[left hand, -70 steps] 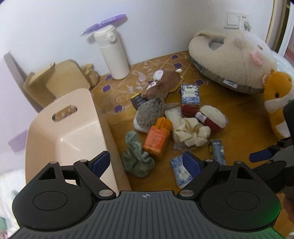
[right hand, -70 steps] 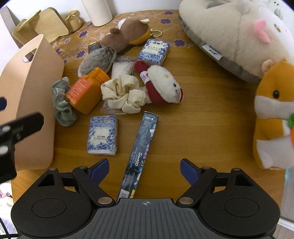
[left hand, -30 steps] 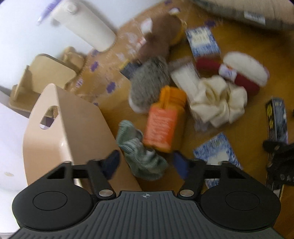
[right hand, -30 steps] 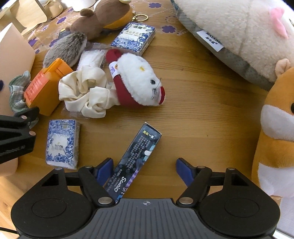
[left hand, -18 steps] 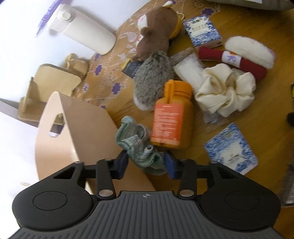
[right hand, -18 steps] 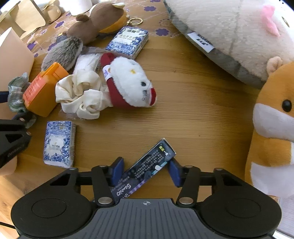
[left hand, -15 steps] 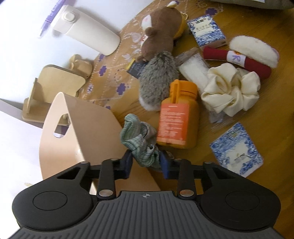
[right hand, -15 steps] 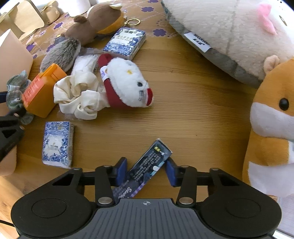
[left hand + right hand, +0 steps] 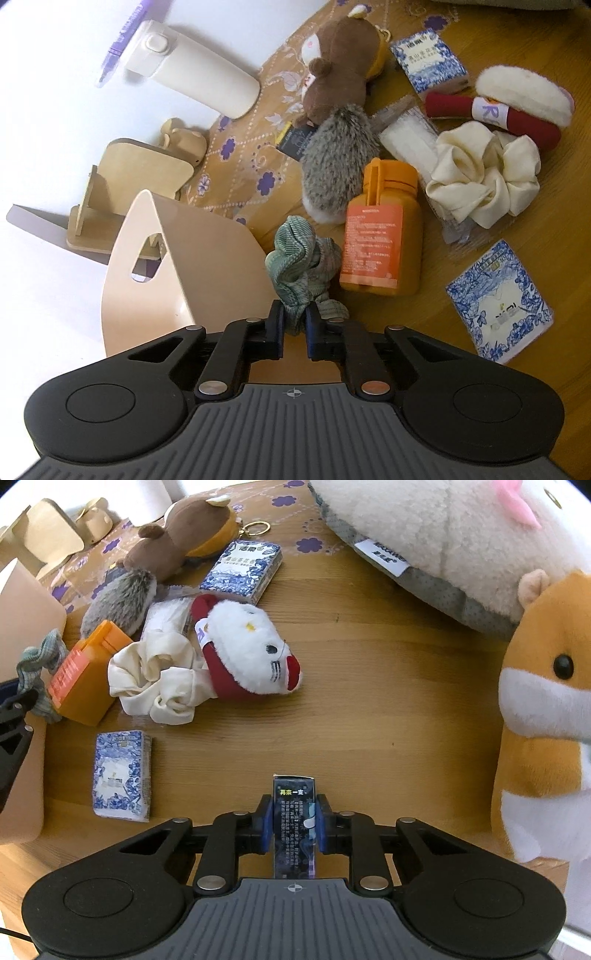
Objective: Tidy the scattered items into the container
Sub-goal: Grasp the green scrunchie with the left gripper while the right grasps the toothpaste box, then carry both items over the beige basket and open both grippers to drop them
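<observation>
Wooden table point(image 9: 388, 709) fills both views, patterned cloth point(image 9: 240, 147) over its far corner. Big cream plush slipper point(image 9: 424, 528) at far right, orange hamster plush point(image 9: 543, 716) just beside it at the right edge. Beige container point(image 9: 177, 266) with a handle cutout stands at the left side of the table, wooden stand point(image 9: 122, 184) behind it and a white flask point(image 9: 192, 85) by the wall. Clutter sits in a loose heap right of the container: brown bear plush point(image 9: 340, 70), grey hedgehog plush point(image 9: 336, 162) touching it, white cat plush point(image 9: 247, 653) in red, cream scrunchie point(image 9: 480, 177), orange bottle point(image 9: 380, 232) lying flat, clear packet of white wipes point(image 9: 410, 144) partly under the scrunchie. Two blue-patterned tissue packs: one point(image 9: 243, 572) far near the bear, one point(image 9: 498, 302) nearer, apart from the heap. Green scrunchie point(image 9: 303, 258) sits between container wall and orange bottle, touching the bottle; left gripper point(image 9: 294, 325) is clenched on its near end, fabric pinched between the pads. Dark slim box point(image 9: 294, 819) lies on the table well apart from the heap, pointing away from the camera; right gripper point(image 9: 294, 823) is clamped on it, blue pads pressing both long sides. Neither item is in the container yet.
</observation>
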### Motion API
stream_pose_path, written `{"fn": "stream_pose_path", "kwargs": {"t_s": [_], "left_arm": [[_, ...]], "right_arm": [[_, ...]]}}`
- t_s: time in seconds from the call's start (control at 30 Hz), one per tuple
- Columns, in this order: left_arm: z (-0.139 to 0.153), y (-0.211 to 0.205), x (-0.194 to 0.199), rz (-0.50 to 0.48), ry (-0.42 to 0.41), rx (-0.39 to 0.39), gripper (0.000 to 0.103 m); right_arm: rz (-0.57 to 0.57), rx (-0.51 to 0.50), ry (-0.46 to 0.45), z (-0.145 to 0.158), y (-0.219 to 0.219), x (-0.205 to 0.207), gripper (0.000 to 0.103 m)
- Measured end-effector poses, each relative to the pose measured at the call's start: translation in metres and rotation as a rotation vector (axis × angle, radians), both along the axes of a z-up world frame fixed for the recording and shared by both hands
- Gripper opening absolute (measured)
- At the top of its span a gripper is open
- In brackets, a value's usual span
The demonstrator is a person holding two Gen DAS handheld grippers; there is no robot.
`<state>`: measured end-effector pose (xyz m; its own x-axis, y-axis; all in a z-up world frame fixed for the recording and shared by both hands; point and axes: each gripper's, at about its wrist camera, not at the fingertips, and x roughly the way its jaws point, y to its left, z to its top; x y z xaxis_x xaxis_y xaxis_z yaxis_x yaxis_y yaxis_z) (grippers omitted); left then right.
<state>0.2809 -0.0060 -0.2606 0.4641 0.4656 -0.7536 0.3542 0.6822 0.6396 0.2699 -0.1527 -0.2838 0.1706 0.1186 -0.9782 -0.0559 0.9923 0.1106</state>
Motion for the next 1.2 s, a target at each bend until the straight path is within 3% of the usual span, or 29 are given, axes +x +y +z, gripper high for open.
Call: {"fn": "stream_pose_path", "kwargs": {"t_s": [0.27, 0.6, 0.87, 1.2], "left_arm": [[0.010, -0.001, -0.001, 0.002, -0.046, -0.027, 0.010], [0.042, -0.001, -0.006, 0.015, -0.124, -0.087, 0.010], [0.081, 0.014, -0.014, 0.049, -0.202, -0.136, 0.010], [0.137, 0.065, -0.031, 0.140, -0.316, -0.173, 0.010]], "right_arm": [[-0.017, 0.061, -0.024, 0.008, -0.004, -0.011, 0.021], [-0.021, 0.076, -0.108, 0.043, -0.006, -0.010, 0.020], [-0.004, 0.091, -0.188, 0.076, 0.000, -0.010, 0.021], [0.078, 0.138, -0.329, 0.135, 0.045, -0.001, 0.021]]}}
